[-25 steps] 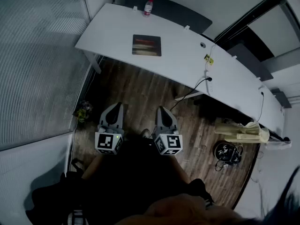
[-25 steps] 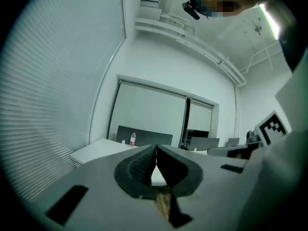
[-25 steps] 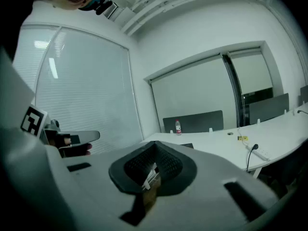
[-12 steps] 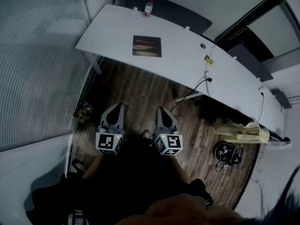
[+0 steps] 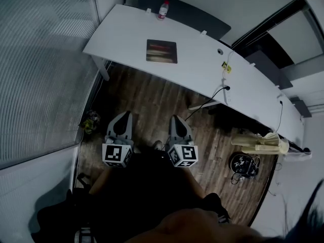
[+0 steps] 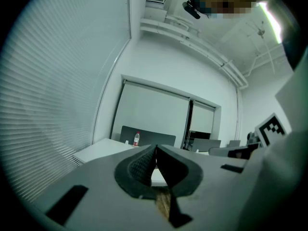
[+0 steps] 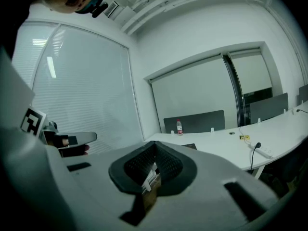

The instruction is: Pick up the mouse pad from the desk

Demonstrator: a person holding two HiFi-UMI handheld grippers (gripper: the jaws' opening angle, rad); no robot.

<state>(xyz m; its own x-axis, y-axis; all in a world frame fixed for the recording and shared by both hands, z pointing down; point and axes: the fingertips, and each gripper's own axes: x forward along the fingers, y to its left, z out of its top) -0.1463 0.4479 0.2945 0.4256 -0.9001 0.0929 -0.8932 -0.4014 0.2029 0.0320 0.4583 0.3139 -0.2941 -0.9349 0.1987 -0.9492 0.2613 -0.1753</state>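
**A:** Start close in. What are the fingers doing?

**B:** Both pairs are pressed together with nothing between them. The left gripper [image 5: 124,115] and right gripper [image 5: 175,118] are side by side, low by the person's body, above the wooden floor [image 5: 147,97].

**A:** Has anything shifted?

**B:** Slightly. The desk [image 5: 202,67] sits a touch lower in the head view than a second ago, so the walk-up has probably only just begun.

**A:** And the mouse pad?

**B:** The mouse pad [image 5: 161,51] lies flat on the desk, untouched and well apart from both grippers. A bottle [image 5: 163,9] stands beyond it at the far edge.
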